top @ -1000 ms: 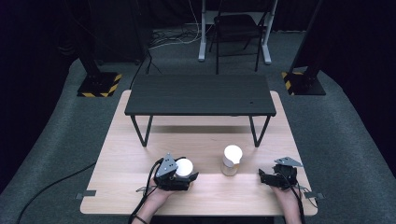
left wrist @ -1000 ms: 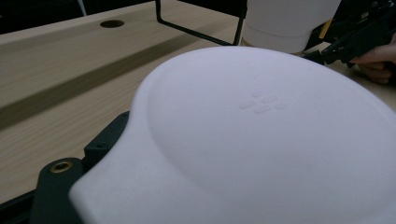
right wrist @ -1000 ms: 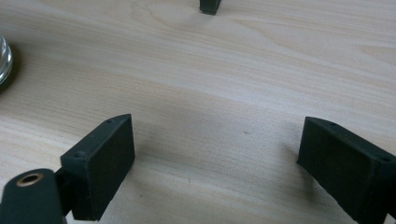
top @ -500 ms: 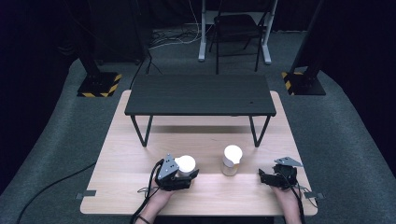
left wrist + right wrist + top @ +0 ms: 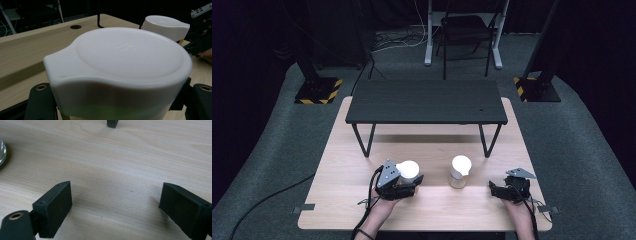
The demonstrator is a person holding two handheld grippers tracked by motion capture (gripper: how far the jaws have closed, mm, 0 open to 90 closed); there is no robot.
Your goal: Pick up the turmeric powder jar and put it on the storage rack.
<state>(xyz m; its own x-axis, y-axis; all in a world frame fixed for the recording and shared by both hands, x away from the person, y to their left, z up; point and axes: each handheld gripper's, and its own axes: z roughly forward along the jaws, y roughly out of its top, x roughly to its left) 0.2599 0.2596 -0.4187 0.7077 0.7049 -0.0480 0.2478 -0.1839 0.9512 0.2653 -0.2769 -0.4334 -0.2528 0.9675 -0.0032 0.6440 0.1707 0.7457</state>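
A jar with a white lid [image 5: 408,170] sits between the jaws of my left gripper [image 5: 406,185] at the near left of the wooden table [image 5: 347,165]. In the left gripper view the lid [image 5: 125,57] looms close, and the black jaws press the jar's sides at the bottom, so my left gripper [image 5: 117,110] is shut on it. A second white-lidded jar [image 5: 460,171] stands upright in the middle, also seen farther off as a white lid [image 5: 165,26]. My right gripper [image 5: 495,190] rests at the near right, open, its jaws wide apart over bare wood [image 5: 116,207].
A low black shelf [image 5: 427,101] on thin legs spans the far half of the table. One of its feet [image 5: 112,123] shows ahead of the right gripper. The glass base of the second jar [image 5: 2,151] sits at that view's left edge. Cables trail off the near edge.
The jar in my left gripper has shifted slightly away from the near edge. The right gripper and the second jar have stayed put.
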